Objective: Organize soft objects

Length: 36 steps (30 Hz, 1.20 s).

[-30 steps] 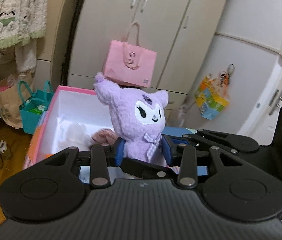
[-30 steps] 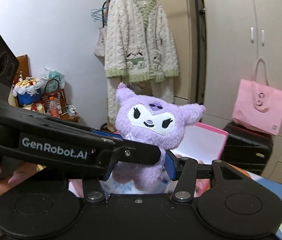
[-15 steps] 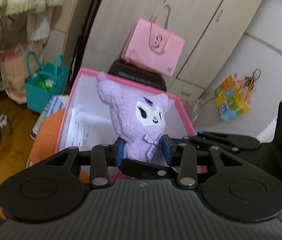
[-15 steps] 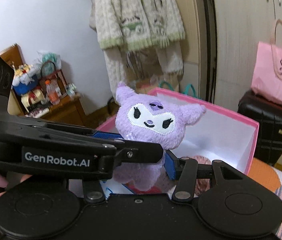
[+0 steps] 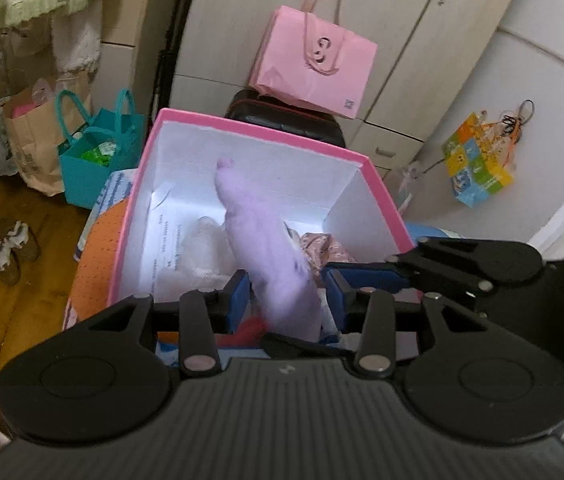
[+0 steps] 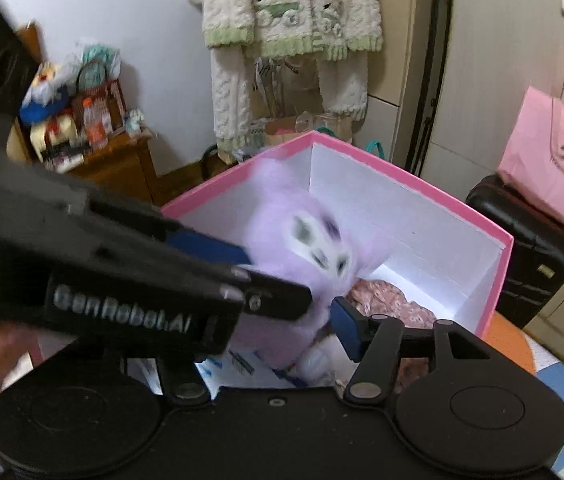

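**Purple plush toy goes into the pink box**

The purple plush toy (image 5: 278, 268) hangs over the open pink box (image 5: 250, 126), partly inside it. It is blurry, so it looks like it is dropping.

The left gripper (image 5: 286, 292) has its fingers (image 5: 238, 294) opening, and the toy's body is between them but a gap shows on each side. The right gripper (image 6: 293, 316) is opening its fingers too, with the toy between them and slipping free.

The toy looks light, soft and squashy. It will not break. The best place to hold it is the fat middle, not the thin ears.

It is long from ear to feet. In the left view the ear points to the far wall of the box. Its face (image 6: 317, 240) tips to the right.

Pink cloth (image 6: 385, 300) already lies in the box.
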### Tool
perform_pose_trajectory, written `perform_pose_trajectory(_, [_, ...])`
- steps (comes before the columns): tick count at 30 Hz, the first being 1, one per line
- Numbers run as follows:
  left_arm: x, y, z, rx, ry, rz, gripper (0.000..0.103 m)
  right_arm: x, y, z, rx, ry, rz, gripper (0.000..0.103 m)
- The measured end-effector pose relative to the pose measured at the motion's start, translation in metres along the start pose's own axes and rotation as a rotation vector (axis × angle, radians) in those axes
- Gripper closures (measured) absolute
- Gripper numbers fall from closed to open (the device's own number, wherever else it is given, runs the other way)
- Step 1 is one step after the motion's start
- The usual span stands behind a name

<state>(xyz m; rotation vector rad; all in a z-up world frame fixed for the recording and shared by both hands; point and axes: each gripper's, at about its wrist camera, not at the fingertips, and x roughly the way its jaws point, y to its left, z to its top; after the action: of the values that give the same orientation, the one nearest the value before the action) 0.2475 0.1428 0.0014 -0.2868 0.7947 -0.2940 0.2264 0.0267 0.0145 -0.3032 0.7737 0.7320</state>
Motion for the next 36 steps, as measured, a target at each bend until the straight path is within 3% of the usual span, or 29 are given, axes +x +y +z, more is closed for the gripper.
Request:
perform_pose_trajectory(6, [-0.027,-0.006,-0.009,0.039,-0.070,0.073,0.058,-0.021,0.003,-0.008,-0.023,-0.036,-0.022,0.034])
perform_pose_trajectory(16, [-0.081,-0.019,-0.039,0.048,-0.152,0.034,0.052,-0.083,0.004,-0.053,0.068,-0.159,-0.043,0.033])
perform_pose_trajectory(26, [-0.128,-0.059,-0.069,0.166,-0.223,0.022,0.041,-0.137,0.023,-0.081,0.104,-0.254,-0.100,0.028])
perform_pose_trajectory(28, [-0.134,-0.066,-0.074,0.178,-0.233,0.023,0.039,-0.146,0.026,-0.086,0.113,-0.266,-0.122,0.025])
perform_pose_trajectory(30, [-0.140,-0.072,-0.079,0.199,-0.239,0.023,0.036,-0.155,0.027,-0.091,0.121,-0.287,-0.127,0.012])
perform_pose_trajectory(36, [-0.140,-0.080,-0.084,0.220,-0.219,0.053,0.022,-0.167,0.024,-0.105,0.180,-0.272,-0.176,0.010])
